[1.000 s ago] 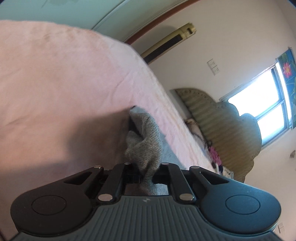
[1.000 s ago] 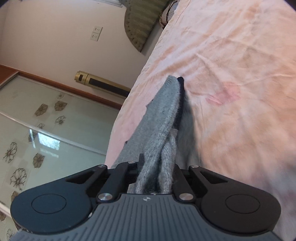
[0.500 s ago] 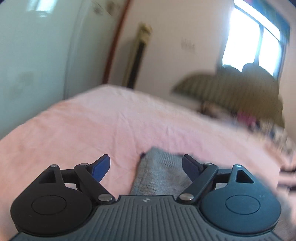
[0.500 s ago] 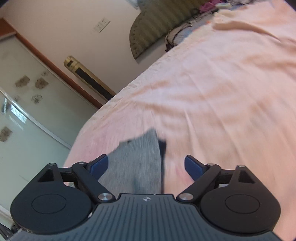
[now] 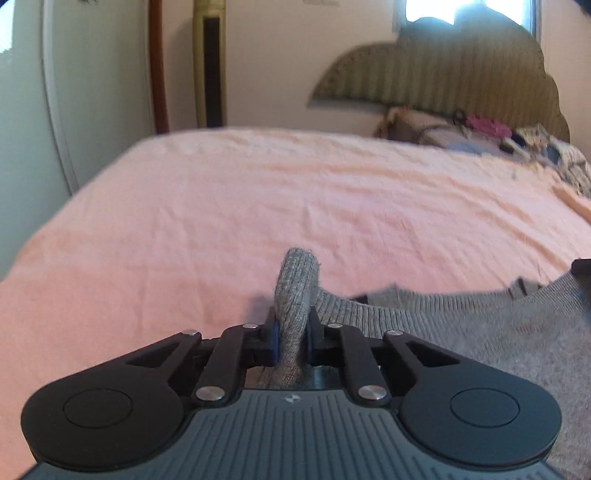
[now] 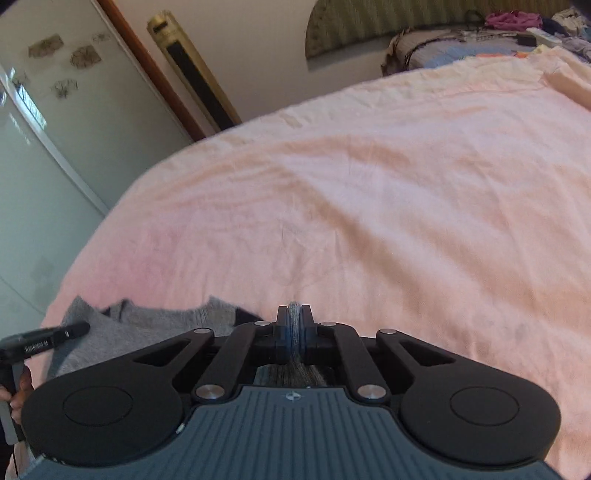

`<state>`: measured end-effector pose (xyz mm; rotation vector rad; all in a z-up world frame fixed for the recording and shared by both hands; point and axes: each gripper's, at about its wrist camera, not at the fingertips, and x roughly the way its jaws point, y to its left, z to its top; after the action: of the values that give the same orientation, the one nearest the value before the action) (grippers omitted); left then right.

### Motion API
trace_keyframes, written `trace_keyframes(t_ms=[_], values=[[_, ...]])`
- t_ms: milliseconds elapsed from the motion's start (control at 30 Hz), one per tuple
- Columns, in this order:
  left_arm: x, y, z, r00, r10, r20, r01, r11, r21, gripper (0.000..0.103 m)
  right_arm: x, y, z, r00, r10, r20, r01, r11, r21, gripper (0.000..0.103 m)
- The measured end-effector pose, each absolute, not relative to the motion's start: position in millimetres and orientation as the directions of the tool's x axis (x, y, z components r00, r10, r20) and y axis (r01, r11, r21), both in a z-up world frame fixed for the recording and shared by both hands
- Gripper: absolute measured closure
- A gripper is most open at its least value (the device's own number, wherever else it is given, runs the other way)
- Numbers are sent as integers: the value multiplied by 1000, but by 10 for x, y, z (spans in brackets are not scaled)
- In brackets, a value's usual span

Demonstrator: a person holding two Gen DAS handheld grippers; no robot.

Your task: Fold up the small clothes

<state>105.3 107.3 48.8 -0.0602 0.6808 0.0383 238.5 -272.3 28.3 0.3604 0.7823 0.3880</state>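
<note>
Two handheld grippers, one grey knit garment, one bed. Left gripper (image 5: 291, 332): jaws closing, pads pinching a bunched fold of the grey knit garment (image 5: 461, 325) standing up between them. Right gripper (image 6: 294, 332): pressed tight on a thin edge of the same knit. Garment spread flat between both tools, at the near edge of the pink bedsheet (image 5: 295, 199). Beyond: one padded headboard (image 5: 443, 81), one heap of mixed clothing (image 6: 517, 22) beside it, one tall gold-and-black tower unit (image 5: 210, 62) against the wall.
</note>
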Motion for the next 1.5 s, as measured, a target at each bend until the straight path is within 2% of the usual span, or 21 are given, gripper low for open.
trace_keyframes(t_ms=[67,167,267,333,367,400,433,467,533,667,733,833,900,1033,1067,1133,1167,1233,1300,1400,1500], values=[[1133,1147,465,767,12,-641,-81,994,-78,91,2389,-2833,334,682,461,-568,-178,858,483,93],[1209,1106,249,753,81,-653,-104,995,3,86,2497,-2917,171,664,439,-605,-119,861,495,93],[1084,1098,340,774,128,-620,-146,989,22,70,2472,-2858,-8,653,422,-629,-94,869,486,90],[945,1098,512,800,216,-560,-219,974,63,58,2412,-2862,55,662,420,-621,-72,860,505,78],[869,1092,615,818,248,-518,-251,966,66,53,2355,-2873,129,684,410,-603,-67,858,509,58],[799,1080,707,843,242,-481,-254,966,41,39,2259,-2871,240,719,398,-570,-76,860,505,47],[748,1049,772,865,214,-454,-236,972,10,26,2174,-2837,331,740,409,-535,-107,855,507,44],[744,982,803,877,182,-444,-207,978,-8,23,2098,-2778,400,746,439,-501,-146,841,520,37],[849,797,730,867,111,-486,-130,991,-5,23,2032,-2543,442,726,486,-487,-208,829,518,25],[1165,623,216,752,131,-646,-106,991,77,21,2114,-1989,228,693,399,-601,-255,915,313,24],[1131,773,188,776,86,-624,-94,995,20,20,2141,-1928,44,714,307,-630,-246,952,184,25],[1216,926,184,765,98,-636,-98,995,34,18,2224,-2126,24,723,304,-621,-240,953,186,24],[1295,1001,174,741,109,-662,-140,990,6,9,2288,-2202,11,731,278,-624,-255,958,128,26],[1072,868,295,742,229,-630,-212,972,104,9,2197,-2005,80,717,193,-670,-241,970,22,23],[953,831,355,752,213,-624,-207,975,84,9,2113,-1953,142,720,161,-675,-210,978,9,18],[737,720,415,773,121,-622,-142,990,15,9,1859,-1870,273,722,251,-645,-250,964,95,9],[672,636,409,776,100,-623,-115,993,15,9,1749,-1811,311,719,314,-620,-289,946,145,0],[626,505,322,768,108,-632,-85,994,67,9,1616,-1672,278,697,356,-622,-333,929,159,0],[608,491,223,774,119,-621,-67,992,107,8,1623,-1540,137,671,297,-680,-324,942,92,0],[681,655,167,766,73,-638,-75,997,24,0,1482,-1502,-28,724,262,-638,-369,929,-36,0],[783,701,160,757,72,-649,-83,996,13,0,1496,-1541,-8,722,272,-636,-356,934,-4,0]])
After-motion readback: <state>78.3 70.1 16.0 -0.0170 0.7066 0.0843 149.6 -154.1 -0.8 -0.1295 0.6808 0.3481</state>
